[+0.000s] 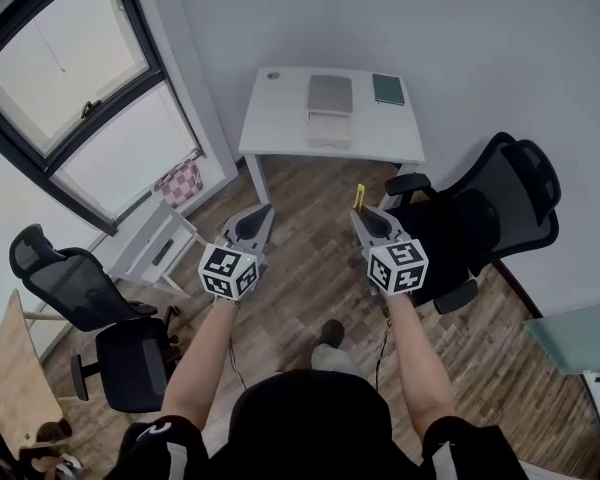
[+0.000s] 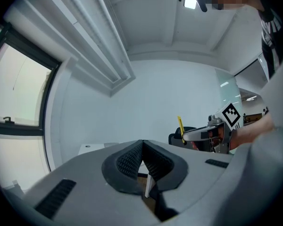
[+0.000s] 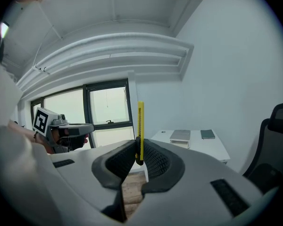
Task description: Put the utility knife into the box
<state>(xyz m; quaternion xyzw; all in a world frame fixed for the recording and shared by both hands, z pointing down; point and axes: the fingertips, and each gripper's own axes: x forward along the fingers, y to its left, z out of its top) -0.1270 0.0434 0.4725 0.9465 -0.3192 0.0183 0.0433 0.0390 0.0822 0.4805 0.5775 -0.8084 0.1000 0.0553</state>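
Observation:
A yellow utility knife (image 1: pixel 359 197) stands upright in my right gripper (image 1: pixel 360 214), whose jaws are shut on its lower end. In the right gripper view the knife (image 3: pixel 140 126) rises straight out of the pads of that gripper (image 3: pixel 137 147). My left gripper (image 1: pixel 264 211) is held level beside it, shut with nothing between its jaws (image 2: pixel 142 147). Both hang over the wooden floor, well short of the white table (image 1: pixel 280 118). On the table sits a pale box (image 1: pixel 329 130) with a grey lid-like piece (image 1: pixel 330 94) behind it.
A dark green notebook (image 1: pixel 387 89) lies at the table's far right. A black office chair (image 1: pixel 480 218) stands close by my right gripper. More black chairs (image 1: pixel 90 298) and a white drawer unit (image 1: pixel 155 243) stand at the left under the window.

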